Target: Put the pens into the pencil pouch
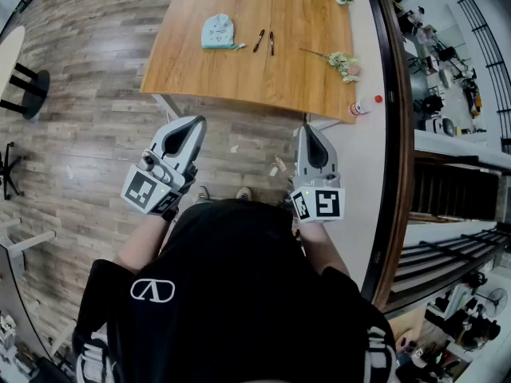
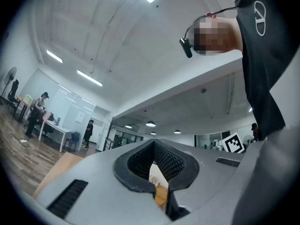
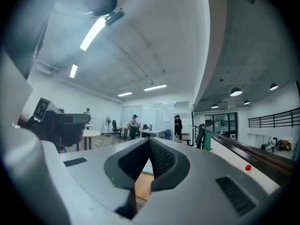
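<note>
Smooth, matt grey plastic shells cover the left gripper (image 1: 195, 124) and right gripper (image 1: 307, 129); their pads (image 2: 169, 160) are black and finely ribbed. Ahead of both: smooth wooden table (image 1: 239, 70), soft pale-blue cloth pouch (image 1: 217, 32). Beneath them: grey wood-plank floor (image 1: 88, 134).

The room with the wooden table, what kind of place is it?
Probably an open office or lab: a wooden table, people at white desks farther off, and long ceiling lights.

Ahead of me, a sprig of pale flowers (image 1: 342, 62) lies near the right edge of the wooden tabletop (image 1: 239, 74). A small red-capped bottle (image 1: 359, 108) sits by its near right corner. Farther off, people (image 2: 36, 115) stand around a white desk (image 2: 56, 131).
</note>
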Tool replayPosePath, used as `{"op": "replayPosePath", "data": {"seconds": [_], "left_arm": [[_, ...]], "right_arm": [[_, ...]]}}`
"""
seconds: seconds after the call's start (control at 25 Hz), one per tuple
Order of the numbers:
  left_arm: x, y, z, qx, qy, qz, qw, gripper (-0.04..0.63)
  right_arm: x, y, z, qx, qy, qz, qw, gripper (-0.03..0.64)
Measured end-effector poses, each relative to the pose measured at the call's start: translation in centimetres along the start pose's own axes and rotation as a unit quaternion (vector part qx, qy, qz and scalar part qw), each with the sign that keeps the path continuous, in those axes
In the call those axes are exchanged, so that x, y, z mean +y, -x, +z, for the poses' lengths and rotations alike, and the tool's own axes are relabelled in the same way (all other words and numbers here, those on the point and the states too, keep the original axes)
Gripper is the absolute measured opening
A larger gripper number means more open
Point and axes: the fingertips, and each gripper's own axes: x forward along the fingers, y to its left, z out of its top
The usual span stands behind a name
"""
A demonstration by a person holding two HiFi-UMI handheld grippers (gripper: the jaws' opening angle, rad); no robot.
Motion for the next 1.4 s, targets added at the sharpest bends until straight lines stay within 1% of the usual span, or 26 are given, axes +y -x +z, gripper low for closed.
{"op": "replayPosePath", "data": {"seconds": [0.2, 0.32, 0.44, 0.64, 0.84, 1.08, 1.24, 1.4], "left_arm": [[-0.5, -0.4, -0.1, -0.004, 0.005, -0.005, 1.0000, 0.003], [-0.6, -0.4, -0.3, 0.003, 0.003, -0.002, 1.0000, 0.003], [-0.6, -0.5, -0.1, -0.004, 0.011, -0.001, 0.9999, 0.003], [-0.6, -0.3, -0.9, 0.010, -0.004, 0.001, 0.9999, 0.003], [-0.5, -1.3, -1.3, 0.014, -0.001, 0.009, 0.9999, 0.003], [-1.5, -3.6, -2.8, 0.019, -0.022, 0.031, 0.9991, 0.003], [-1.8, -5.6, -3.6, 0.018, -0.022, 0.051, 0.9983, 0.003], [-1.0, -8.0, -4.5, 0.030, -0.027, 0.056, 0.9976, 0.003]], "right_arm": [[-0.4, 0.2, -0.6, 0.006, -0.008, -0.001, 1.000, -0.003], [-0.7, 0.6, -0.3, -0.007, -0.020, -0.001, 1.000, -0.002], [-0.8, 0.9, 0.3, -0.020, -0.028, 0.003, 0.999, -0.002], [-1.2, 1.0, 0.2, -0.017, -0.038, -0.002, 0.999, -0.002], [-1.6, 1.2, 0.0, -0.018, -0.035, 0.002, 0.999, -0.002], [-4.8, 1.2, -1.1, -0.028, -0.054, 0.020, 0.998, -0.002], [-7.4, -0.3, -1.5, -0.032, -0.065, 0.034, 0.997, -0.002], [-9.4, -2.5, -1.8, -0.036, -0.069, 0.044, 0.996, -0.002]]}}
